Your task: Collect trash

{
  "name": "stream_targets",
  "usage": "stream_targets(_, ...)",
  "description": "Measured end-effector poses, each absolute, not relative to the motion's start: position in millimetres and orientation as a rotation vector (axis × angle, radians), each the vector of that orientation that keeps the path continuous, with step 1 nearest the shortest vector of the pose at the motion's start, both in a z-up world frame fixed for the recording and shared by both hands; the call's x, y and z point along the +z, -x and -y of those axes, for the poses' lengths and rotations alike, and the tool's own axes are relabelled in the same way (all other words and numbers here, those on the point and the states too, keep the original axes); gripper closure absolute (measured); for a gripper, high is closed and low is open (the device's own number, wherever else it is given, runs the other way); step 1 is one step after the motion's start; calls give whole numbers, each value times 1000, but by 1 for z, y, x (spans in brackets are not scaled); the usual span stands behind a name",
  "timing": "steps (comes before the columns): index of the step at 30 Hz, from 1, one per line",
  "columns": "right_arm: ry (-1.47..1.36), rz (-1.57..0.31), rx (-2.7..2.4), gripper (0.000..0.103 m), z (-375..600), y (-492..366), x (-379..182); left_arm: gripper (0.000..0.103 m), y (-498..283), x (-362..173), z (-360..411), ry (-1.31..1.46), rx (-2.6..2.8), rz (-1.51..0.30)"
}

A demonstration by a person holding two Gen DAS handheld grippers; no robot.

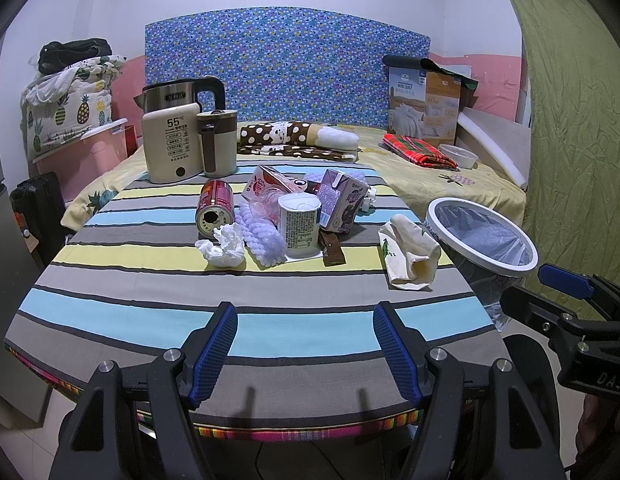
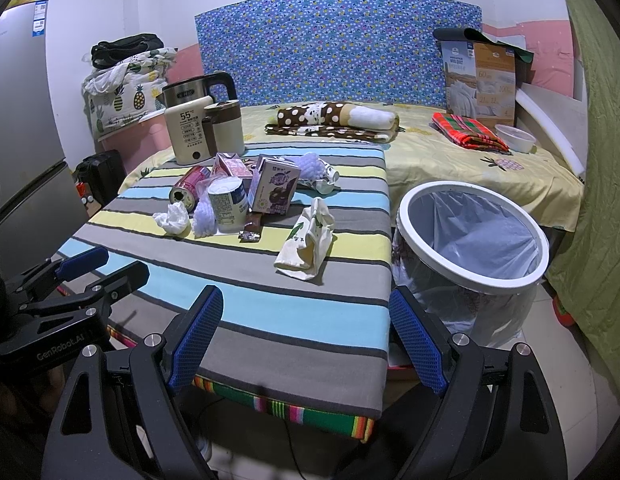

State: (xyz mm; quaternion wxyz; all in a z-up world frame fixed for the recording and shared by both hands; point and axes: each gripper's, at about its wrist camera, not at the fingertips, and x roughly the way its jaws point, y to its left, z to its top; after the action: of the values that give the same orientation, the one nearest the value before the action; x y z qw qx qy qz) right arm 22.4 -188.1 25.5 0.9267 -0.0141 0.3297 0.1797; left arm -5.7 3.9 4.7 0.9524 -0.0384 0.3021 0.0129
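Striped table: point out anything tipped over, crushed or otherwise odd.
The red can lies on its side, open end toward the camera. Behind it, the pink carton is tipped over and the crumpled paper bag lies flattened. The trash bin holds only its liner.

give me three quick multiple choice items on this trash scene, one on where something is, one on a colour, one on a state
1. Where is the trash bin?
A. on the table
B. on the floor beside the table's right edge
C. on the bed

2. What colour is the fallen can?
A. red
B. green
C. silver

3. How is the right gripper?
A. shut on a tissue
B. shut on a carton
C. open, holding nothing

Answers: 1 B, it stands off the striped table; 2 A, its side is red; 3 C, its blue pads are wide apart.
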Motion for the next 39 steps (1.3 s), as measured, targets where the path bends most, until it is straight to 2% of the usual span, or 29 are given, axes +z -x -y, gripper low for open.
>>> stream_targets(19, 26, -691, 373, 17, 187, -30, 20, 33, 2, 6, -6, 74, 28, -617)
stream_targets(36, 11, -764, 409, 17, 175, -76, 1, 33, -64, -25, -63, 138, 113, -702)
stream_targets(39, 4, -781, 409, 20, 173, -86, -3, 33, -81, -30, -76, 159, 127, -714)
